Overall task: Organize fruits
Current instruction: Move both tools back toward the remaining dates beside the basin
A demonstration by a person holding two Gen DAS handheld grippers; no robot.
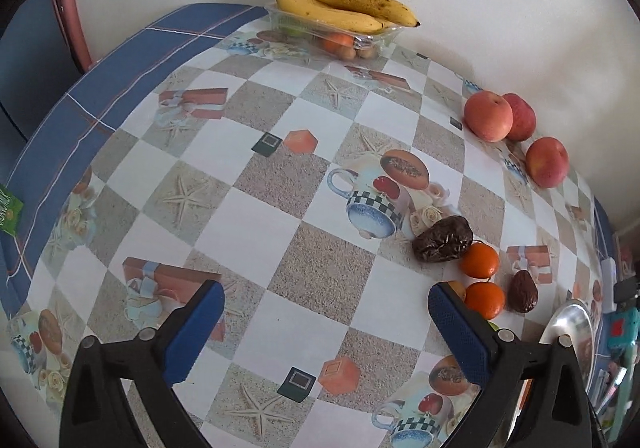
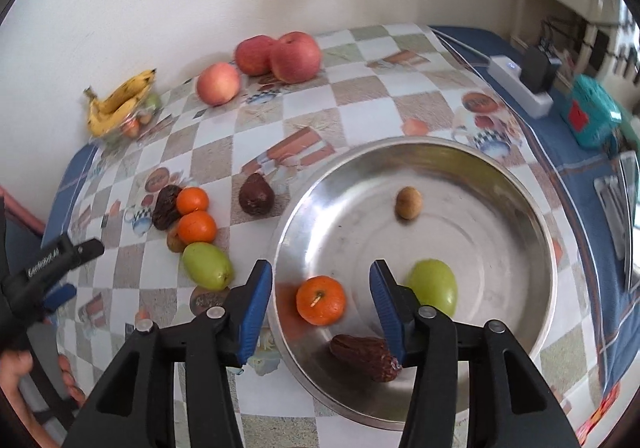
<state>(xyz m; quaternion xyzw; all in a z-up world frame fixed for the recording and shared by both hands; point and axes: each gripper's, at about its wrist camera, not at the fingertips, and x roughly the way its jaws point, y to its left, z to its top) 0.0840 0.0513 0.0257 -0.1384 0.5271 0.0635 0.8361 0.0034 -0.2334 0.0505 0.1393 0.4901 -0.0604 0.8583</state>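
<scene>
Right gripper: blue-padded jaws spread, holding nothing, hanging over the near rim of the round stainless-steel bowl, straddling a small orange mandarin inside it.

Left gripper: jaws spread wide, empty, above bare checked oilcloth on the counter.

Bowl contents: mandarin, green oval fruit, wrinkled brown date, small tan round fruit.

Loose on counter: two mandarins, dark dates, green fruit, three red apples; yellow bananas on a clear plastic tray.

Risk: round fruit rolling off; jaws knocking the bowl rim.

Obscured: tray contents; the date's end sits behind a pad.
</scene>
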